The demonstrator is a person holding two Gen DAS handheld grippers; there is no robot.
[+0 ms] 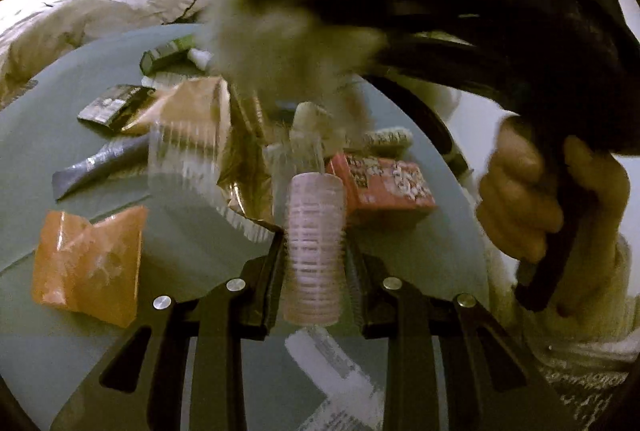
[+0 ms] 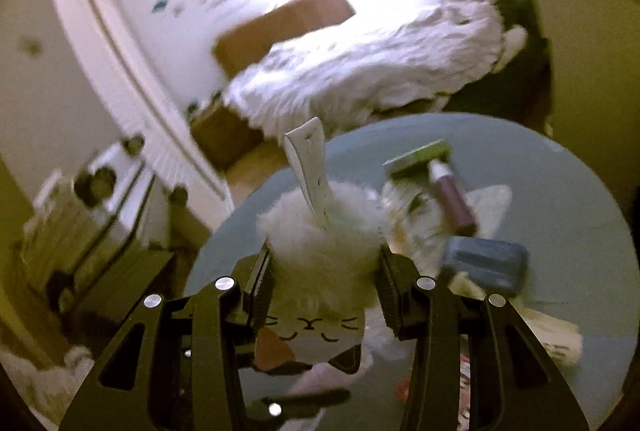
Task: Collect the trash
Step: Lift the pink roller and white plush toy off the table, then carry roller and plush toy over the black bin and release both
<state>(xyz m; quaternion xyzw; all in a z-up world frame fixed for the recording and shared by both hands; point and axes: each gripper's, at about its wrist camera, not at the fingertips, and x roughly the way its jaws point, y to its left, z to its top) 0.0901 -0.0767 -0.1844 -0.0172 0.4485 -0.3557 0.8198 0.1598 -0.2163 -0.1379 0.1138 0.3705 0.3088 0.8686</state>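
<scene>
In the left wrist view my left gripper [image 1: 314,251] is shut on a clear ribbed plastic cup [image 1: 314,247], held above the round grey-green table [image 1: 192,231]. The right gripper's body [image 1: 520,31] crosses the top right, with a blurred white fluffy thing [image 1: 280,31] at its tip. In the right wrist view my right gripper [image 2: 324,263] is shut on a fluffy white item [image 2: 320,231] with a cat-face tag [image 2: 316,327] and a white strip [image 2: 310,167] sticking up.
Wrappers lie on the table: an orange packet [image 1: 88,263], a red box [image 1: 384,187], a gold bag [image 1: 200,111], a dark packet [image 1: 110,107], a silver wrapper [image 1: 100,163]. The right wrist view shows a blue block [image 2: 484,263], a green box [image 2: 420,155]. A bed [image 2: 360,63] lies behind.
</scene>
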